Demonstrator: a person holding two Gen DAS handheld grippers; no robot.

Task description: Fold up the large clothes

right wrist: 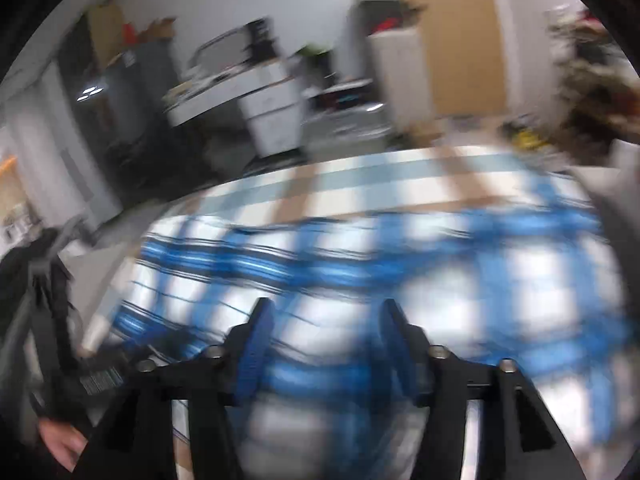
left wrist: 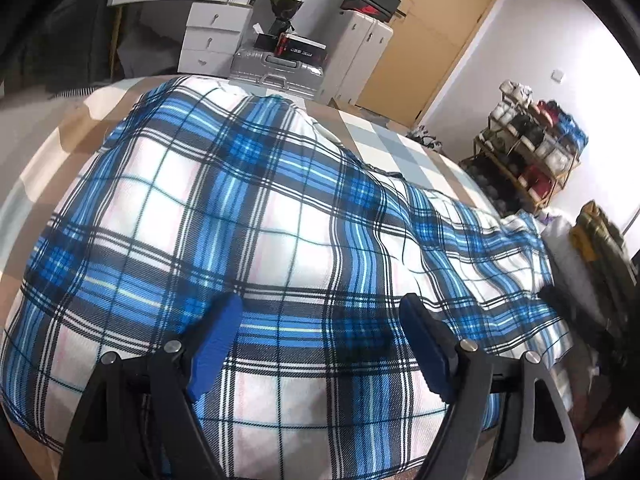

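Note:
A large blue, white and black plaid garment (left wrist: 256, 216) lies spread over a bed with a tan, grey and white checked sheet (left wrist: 384, 140). My left gripper (left wrist: 320, 304) hovers over the garment's near part, its blue fingers (left wrist: 218, 336) wide apart and open, with nothing pinched between them. The right wrist view is blurred by motion. There the same plaid garment (right wrist: 440, 272) covers the checked sheet (right wrist: 360, 184), and my right gripper (right wrist: 326, 312) stands above it with its jaws apart. A hand (right wrist: 60, 444) holding the other gripper shows at the lower left edge.
Beyond the bed stand white drawers (left wrist: 212, 28), a silver suitcase (left wrist: 280, 68), a white case (left wrist: 360, 56) topped with boxes, and a wooden door (left wrist: 432, 40). A loaded shoe rack (left wrist: 532, 148) stands at the right wall. Piled clothes (left wrist: 596, 236) sit at the bed's right edge.

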